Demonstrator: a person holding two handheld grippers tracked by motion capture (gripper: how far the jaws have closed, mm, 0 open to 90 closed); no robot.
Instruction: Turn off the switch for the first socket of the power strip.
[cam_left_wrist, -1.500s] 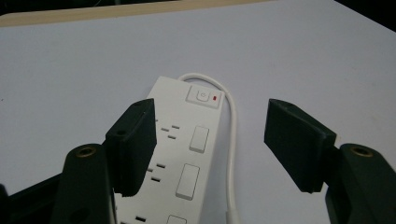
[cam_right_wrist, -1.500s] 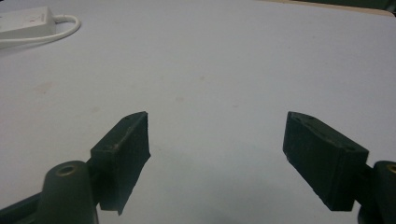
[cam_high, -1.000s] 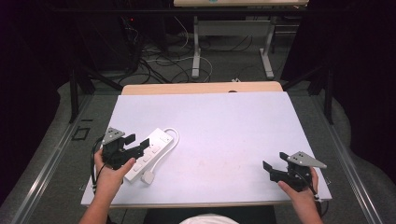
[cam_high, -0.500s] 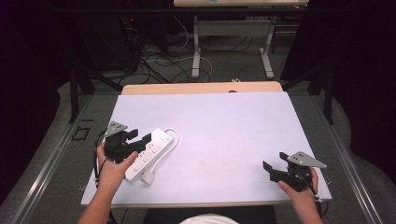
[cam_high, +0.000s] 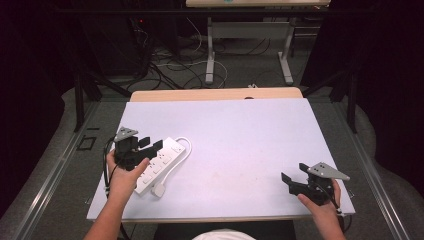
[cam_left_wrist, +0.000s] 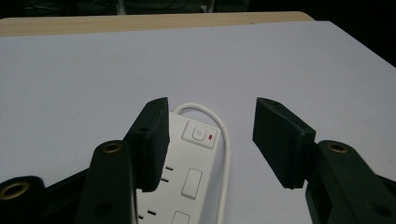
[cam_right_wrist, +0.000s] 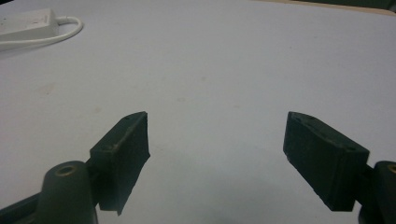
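- The left tool (cam_high: 150, 144) is hovering over the near-left part of the counter (cam_high: 250, 135), jaws spread apart and nothing between them yet.
- Seen from the left gripper view, that left tool (cam_left_wrist: 210, 140) is straddling the switch end of the white power strip (cam_left_wrist: 187, 172) — one jaw is sitting over the strip's left edge, the other is hanging out over bare counter beyond the cord.
- The power strip (cam_high: 160, 165) is lying flat and slanted on the left side of the counter, its switch (cam_left_wrist: 199, 134) with a small red mark facing up, its white cord (cam_high: 182, 152) looping round the far end and running back to the plug (cam_high: 160, 190) near the front edge.
- The right tool (cam_high: 292, 183) is waiting well apart at the near-right corner, jaws wide and empty; in the right gripper view the right tool (cam_right_wrist: 217, 158) is looking over bare counter.
- My read — this is the approach, lining up for a grip on the strip.
- The next move is calling for a shift so both jaws bracket the body, then a drop and a squeeze, keeping the cord out of the pinch.
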